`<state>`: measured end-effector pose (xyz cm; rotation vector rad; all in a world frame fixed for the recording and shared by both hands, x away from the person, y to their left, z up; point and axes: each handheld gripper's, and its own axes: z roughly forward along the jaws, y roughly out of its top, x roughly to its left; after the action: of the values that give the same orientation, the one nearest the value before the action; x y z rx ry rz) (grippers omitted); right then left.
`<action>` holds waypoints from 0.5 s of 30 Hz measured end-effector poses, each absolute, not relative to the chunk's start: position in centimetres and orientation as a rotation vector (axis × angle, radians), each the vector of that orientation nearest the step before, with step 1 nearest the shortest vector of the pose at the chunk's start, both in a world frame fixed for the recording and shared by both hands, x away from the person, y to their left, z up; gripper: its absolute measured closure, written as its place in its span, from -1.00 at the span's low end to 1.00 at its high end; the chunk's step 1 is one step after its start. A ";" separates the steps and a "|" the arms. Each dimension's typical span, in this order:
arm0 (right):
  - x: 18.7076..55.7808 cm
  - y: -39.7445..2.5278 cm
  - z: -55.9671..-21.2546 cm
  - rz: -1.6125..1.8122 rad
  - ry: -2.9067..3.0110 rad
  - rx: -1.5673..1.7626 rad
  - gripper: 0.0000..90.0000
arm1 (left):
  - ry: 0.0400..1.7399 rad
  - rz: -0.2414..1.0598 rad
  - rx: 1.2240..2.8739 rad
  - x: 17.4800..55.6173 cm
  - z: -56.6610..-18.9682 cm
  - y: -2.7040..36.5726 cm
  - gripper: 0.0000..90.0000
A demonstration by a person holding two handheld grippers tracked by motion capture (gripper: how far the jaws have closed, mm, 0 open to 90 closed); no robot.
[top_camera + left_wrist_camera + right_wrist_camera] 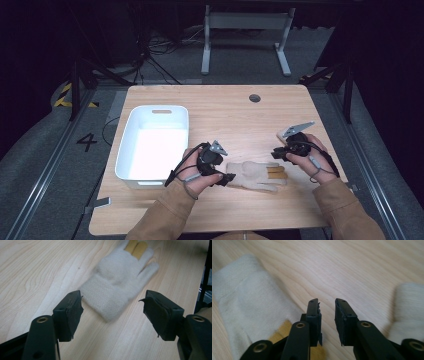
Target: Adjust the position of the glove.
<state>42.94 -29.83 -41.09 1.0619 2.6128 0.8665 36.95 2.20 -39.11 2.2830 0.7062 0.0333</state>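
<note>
High view: a white bin (pixel 152 142) stands at 9 o'clock on the table (pixel 225 107), empty, its near wall just beside the left hand (pixel 192 172). A white glove (pixel 252 175) lies flat at 6 o'clock, cuff toward the left gripper (pixel 225 178), fingers toward 3 o'clock; two fingers carry tan patches (pixel 276 173). Nothing lies between either gripper and the glove. The surface is pale wood grain with a round grommet hole (pixel 254 98) at 1 o'clock. Grey floor, cables and a white desk frame (pixel 245 37) lie beyond, with yellow-black tape (pixel 65 96) at 10 o'clock. Both forearms wear tan sleeves (pixel 165 215). The left gripper points toward 3 o'clock at the cuff; left gripper view shows its jaws wide apart, holding nothing, the glove (pixel 117 282) ahead between them. The right gripper (pixel 278 152) points toward 8 o'clock above the glove's fingers; right gripper view shows its jaws narrowly parted, empty, glove fabric (pixel 244 305) on either side.
</note>
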 end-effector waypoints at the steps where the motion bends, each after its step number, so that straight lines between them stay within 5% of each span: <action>1: 42.9 -30.2 -40.8 0.870 2.595 1.067 0.62 | 0.707 0.034 2.282 37.0 -39.1 2.2 -0.29; 15: 42.7 -35.9 -39.7 0.936 2.359 1.279 0.40 | 0.697 0.027 2.279 37.3 -38.9 1.9 -0.31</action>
<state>42.70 -35.92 -39.68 1.2786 2.3594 0.9357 37.30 1.85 -38.91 2.2788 0.6967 0.0268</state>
